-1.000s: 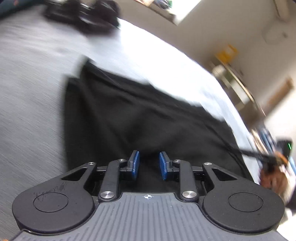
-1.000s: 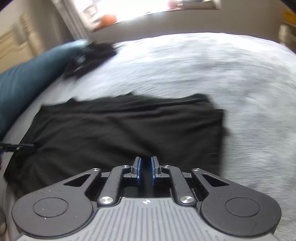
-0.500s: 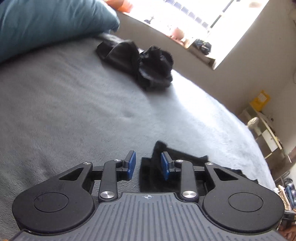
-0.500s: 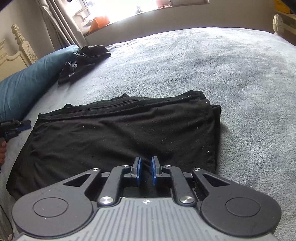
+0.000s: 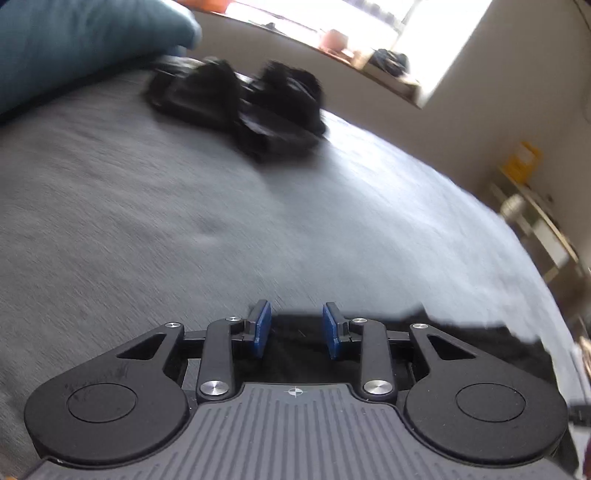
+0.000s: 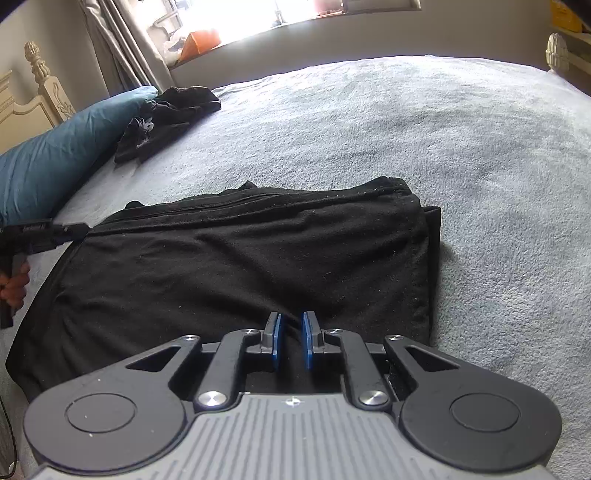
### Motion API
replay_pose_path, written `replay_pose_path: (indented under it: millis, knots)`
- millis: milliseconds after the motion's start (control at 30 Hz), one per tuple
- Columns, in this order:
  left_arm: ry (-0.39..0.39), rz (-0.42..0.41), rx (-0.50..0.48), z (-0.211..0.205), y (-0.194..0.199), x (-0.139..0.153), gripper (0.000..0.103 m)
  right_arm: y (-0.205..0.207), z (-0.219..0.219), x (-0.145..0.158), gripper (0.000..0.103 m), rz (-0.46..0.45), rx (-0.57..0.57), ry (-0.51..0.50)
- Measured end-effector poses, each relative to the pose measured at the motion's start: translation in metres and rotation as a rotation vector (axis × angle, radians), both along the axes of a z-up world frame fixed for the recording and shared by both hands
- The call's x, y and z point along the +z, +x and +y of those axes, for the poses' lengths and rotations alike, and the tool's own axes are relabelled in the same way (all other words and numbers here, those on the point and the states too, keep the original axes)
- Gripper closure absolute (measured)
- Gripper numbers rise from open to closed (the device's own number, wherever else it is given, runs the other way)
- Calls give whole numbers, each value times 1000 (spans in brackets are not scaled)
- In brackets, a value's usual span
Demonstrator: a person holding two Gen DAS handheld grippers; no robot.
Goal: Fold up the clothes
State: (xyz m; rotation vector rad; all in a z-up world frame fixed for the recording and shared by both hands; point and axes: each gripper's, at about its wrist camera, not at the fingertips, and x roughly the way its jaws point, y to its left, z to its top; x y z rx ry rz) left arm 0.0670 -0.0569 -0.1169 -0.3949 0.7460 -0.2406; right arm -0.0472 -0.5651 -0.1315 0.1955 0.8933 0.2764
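Blue pads line the fingers of the right gripper, which stand slightly apart with only a narrow gap between them and nothing held. They hover over the near edge of a folded black garment that lies flat on a grey blanket covering the bed. The garment's right side ends in a stacked, doubled edge, and its far edge shows a long seam running left to right.

At the garment's far left corner, the right wrist view shows the left gripper reaching in, its tips at the cloth edge; whether it touches the fabric cannot be told from there. A hand grips its handle below.

From the left wrist view, the left gripper has its blue pads clearly apart, wider than the right pair, with nothing between them. Black fabric of the same garment shows just under and to the right of the fingers. This view is blurred.

Farther off on the blanket sits a crumpled heap of black clothes, well apart from the folded garment and just beside a teal pillow at the head of the bed. A cream headboard post stands behind the pillow, and a bright window sill runs along the far wall.
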Motion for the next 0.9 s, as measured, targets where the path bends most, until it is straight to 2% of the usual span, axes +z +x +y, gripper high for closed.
replay_pose_path:
  millis: [133,267,433,533,633,700,800,900]
  knots:
    - [-23,-40,13,3,-12,18,72,0,-1,0,90,-6,10,-3]
    - [-6,-53,-86,-14,-38,27,71,1,0,6,90,-26,22,1]
    - [35,-11,-202,-37,-65,15,69,12,2,8,90,-45,56,2]
    - [79,26,-188,-38,-68,5,69,27,-11,0,91,-49,-13,-18]
    - [86,-2,-191,-32,-79,20,69,40,-36,5,91,-87,-166,-23]
    - [83,-17,-210,-28,-91,32,69,40,-47,14,90,-116,-224,-20]
    - [38,24,-279,-24,-118,42,69,31,-47,20,90,-115,-176,12]
    - [-15,127,-346,-24,-147,29,69,20,-35,19,90,-85,-43,62]
